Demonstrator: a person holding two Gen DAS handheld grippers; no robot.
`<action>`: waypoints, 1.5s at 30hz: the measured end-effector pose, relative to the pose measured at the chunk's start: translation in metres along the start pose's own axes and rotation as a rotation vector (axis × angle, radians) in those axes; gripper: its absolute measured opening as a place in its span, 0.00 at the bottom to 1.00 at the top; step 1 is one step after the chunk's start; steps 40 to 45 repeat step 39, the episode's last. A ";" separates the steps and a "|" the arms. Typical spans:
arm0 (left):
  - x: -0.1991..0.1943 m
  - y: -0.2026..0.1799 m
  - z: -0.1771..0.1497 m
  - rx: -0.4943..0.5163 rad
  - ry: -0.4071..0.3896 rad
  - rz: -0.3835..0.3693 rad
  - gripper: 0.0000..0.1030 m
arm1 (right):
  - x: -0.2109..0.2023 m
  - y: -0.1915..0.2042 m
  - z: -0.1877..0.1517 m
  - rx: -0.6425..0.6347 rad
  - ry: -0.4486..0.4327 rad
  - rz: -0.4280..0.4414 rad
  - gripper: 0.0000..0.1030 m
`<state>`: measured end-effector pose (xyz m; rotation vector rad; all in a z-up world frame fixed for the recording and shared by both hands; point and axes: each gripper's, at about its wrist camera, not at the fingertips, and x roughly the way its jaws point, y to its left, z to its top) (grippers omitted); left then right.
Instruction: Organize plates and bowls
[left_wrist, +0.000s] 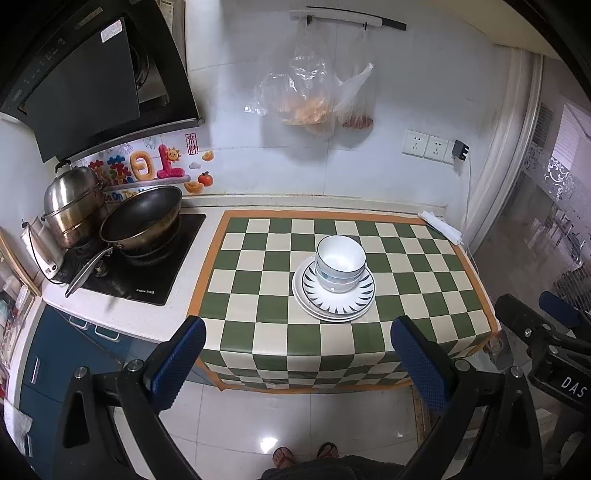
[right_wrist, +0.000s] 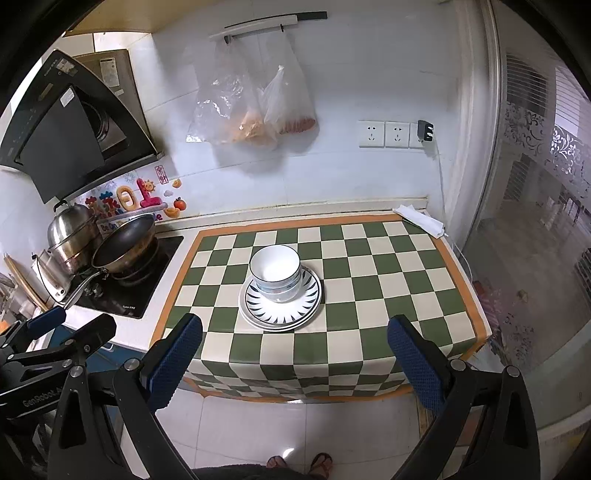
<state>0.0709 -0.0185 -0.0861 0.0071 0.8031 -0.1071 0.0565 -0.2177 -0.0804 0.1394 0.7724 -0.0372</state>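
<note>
Both hand-held grippers, left (left_wrist: 297, 363) and right (right_wrist: 295, 360), hang open, empty, low in frame; approach the bowls (left_wrist: 340, 266) slowly, pinching the top rim above the plates (left_wrist: 334, 297).

Bowls (left_wrist: 340, 266): at least two nested, exact count unclear. Plates (left_wrist: 334, 295): two stacked under them. One pan (left_wrist: 142, 218), one steamer pot (left_wrist: 72, 206), two hanging bags (right_wrist: 255, 110), three sockets (right_wrist: 397, 133), two grippers (left_wrist: 297, 363), one checked cloth (right_wrist: 369, 302).

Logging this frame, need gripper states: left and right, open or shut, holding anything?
Left gripper: open, holding nothing, back from the stacked bowls.
Right gripper: open, holding nothing.
</note>
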 end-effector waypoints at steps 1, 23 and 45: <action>-0.001 0.000 0.001 0.000 -0.002 0.001 1.00 | 0.000 0.000 0.001 0.001 0.000 0.001 0.99; -0.001 0.000 0.004 0.001 -0.007 0.003 1.00 | 0.001 0.006 -0.001 0.010 0.006 0.008 0.99; 0.001 0.003 0.003 0.002 -0.002 -0.007 1.00 | 0.003 0.011 -0.006 0.011 0.013 0.009 0.99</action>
